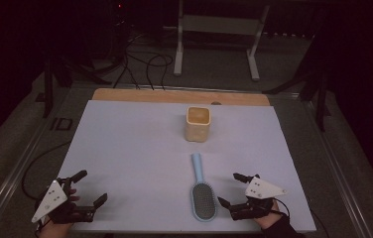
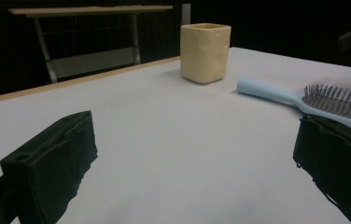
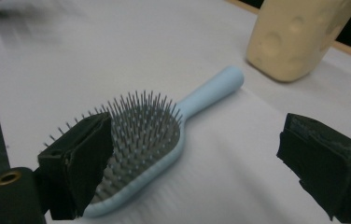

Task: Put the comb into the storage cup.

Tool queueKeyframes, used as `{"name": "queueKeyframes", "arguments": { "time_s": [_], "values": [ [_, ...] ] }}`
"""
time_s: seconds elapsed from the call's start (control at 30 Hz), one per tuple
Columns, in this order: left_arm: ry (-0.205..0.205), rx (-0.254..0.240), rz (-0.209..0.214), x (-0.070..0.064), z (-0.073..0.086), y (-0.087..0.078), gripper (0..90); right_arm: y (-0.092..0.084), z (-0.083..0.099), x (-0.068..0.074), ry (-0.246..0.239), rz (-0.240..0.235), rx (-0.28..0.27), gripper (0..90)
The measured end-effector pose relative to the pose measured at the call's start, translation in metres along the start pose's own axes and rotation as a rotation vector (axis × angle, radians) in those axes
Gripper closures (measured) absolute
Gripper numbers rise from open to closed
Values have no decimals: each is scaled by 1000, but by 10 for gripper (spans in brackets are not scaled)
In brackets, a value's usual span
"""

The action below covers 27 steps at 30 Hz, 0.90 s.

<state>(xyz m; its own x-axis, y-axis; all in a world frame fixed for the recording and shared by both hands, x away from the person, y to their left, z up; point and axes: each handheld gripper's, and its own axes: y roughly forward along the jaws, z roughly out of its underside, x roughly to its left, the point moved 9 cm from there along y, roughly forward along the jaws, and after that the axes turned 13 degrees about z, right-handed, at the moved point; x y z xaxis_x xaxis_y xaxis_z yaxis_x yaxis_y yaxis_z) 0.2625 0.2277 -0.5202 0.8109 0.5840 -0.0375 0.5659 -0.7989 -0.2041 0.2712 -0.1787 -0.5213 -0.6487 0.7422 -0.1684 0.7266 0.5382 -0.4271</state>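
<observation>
A light blue hairbrush [image 1: 202, 193] lies bristles up near the front edge of the white sheet, its handle pointing away toward a pale yellow square cup [image 1: 198, 124]. My right gripper [image 1: 229, 188] stands open just right of the brush head, with nothing held. In the right gripper view its left jaw covers part of the brush [image 3: 145, 135], and the cup [image 3: 299, 37] is behind. My left gripper [image 1: 93, 187] is open at the front left, far from both. Along its jaws I see the cup [image 2: 205, 52] and the brush [image 2: 299, 100] at the right.
A white sheet [image 1: 135, 148] covers the table, whose wooden edge [image 1: 174, 96] shows at the back. Beyond it the floor carries cables [image 1: 145, 64] and a white stand frame [image 1: 217, 29]. The room around is dark.
</observation>
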Motion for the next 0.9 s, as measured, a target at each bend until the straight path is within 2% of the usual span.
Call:
{"name": "queueKeyframes", "arguments": {
  "time_s": [0.23, 0.37, 0.6, 0.9],
  "values": [
    [0, -3, -1, 1, -1, 1, 0, 1, -16, -10, -8, -15, -12, 98],
    [-3, -3, -3, 1, -1, 1, 0, 8, -26, -14, -33, -50, -11, 99],
    [0, -6, -4, 1, -1, 1, 0, 29, -42, -16, -69, -119, 6, 100],
    [-1, -6, -2, 1, -1, 1, 0, 62, -51, -18, -88, -194, 49, 118]
  ]
}}
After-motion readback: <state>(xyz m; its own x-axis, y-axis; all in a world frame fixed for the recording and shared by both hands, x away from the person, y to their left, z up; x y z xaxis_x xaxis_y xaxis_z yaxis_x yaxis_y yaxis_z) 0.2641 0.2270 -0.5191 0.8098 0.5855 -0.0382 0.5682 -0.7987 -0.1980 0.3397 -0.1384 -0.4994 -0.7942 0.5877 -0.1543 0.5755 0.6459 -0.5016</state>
